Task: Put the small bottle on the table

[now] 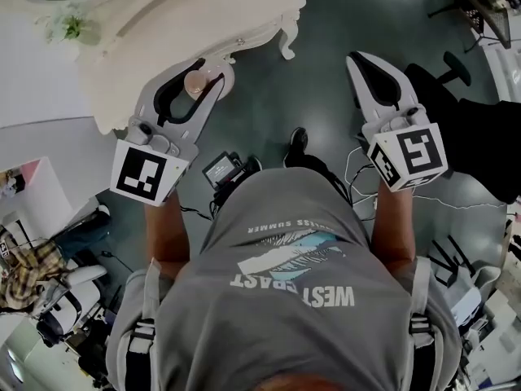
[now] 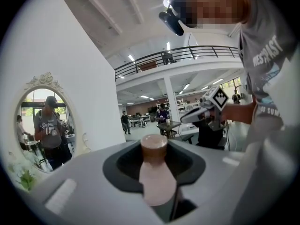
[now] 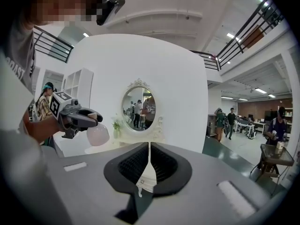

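A small pale-pink bottle with a brown cap sits between the jaws of my left gripper, which is shut on it. In the head view it hangs just past the front edge of the cream dressing table, above the dark floor. The left gripper view looks along the bottle, cap end away from the camera. My right gripper is off to the right over the floor, jaws shut with nothing between them. From the right gripper view, the left gripper carries the bottle.
An oval mirror stands on the table against a white wall, with a small green plant beside it. A black office chair is at the right. Cables and a small device lie on the floor by the person's feet.
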{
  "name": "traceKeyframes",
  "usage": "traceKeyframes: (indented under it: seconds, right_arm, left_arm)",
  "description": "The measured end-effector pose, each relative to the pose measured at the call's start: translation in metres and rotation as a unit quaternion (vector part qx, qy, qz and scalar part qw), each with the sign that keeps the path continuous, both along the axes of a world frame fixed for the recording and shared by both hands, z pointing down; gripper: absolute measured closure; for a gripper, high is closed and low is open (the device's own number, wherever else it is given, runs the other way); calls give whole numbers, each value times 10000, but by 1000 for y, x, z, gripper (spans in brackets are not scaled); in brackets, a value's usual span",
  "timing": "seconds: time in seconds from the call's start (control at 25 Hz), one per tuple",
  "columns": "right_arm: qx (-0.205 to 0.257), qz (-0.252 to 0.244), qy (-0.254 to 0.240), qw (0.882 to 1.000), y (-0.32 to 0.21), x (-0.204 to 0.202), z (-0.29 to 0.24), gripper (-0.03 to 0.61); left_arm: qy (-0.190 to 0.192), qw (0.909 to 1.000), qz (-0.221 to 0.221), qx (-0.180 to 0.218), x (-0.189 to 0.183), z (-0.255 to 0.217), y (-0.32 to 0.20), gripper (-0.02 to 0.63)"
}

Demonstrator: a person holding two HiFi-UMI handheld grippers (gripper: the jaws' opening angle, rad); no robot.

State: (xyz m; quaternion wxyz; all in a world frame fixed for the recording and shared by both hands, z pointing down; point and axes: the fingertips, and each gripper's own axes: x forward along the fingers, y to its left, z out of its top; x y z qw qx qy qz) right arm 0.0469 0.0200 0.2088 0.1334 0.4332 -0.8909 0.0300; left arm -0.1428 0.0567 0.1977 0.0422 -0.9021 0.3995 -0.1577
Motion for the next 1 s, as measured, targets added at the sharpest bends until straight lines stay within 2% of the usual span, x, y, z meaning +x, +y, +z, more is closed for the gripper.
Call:
traceKeyframes:
  seconds: [0.4, 0.72, 0.84, 1.0]
  right_arm:
    - [-56, -490, -58, 9988, -53, 30, 9, 563]
    - [-42, -665, -200, 9976, -83, 64, 14, 563]
    - [-22, -652, -245, 9976, -90, 74, 14, 563]
    - [-101, -539, -289, 9981, -95, 85, 19, 563]
  left_arm:
    - [-22, 9989, -471, -26, 35, 7, -39, 488]
    - [-93, 9971, -761, 27, 67, 5, -67, 488]
    - [-45, 9972, -726, 152, 77, 0, -75, 488]
    - [-78, 9979, -628, 119, 84, 0, -86, 488]
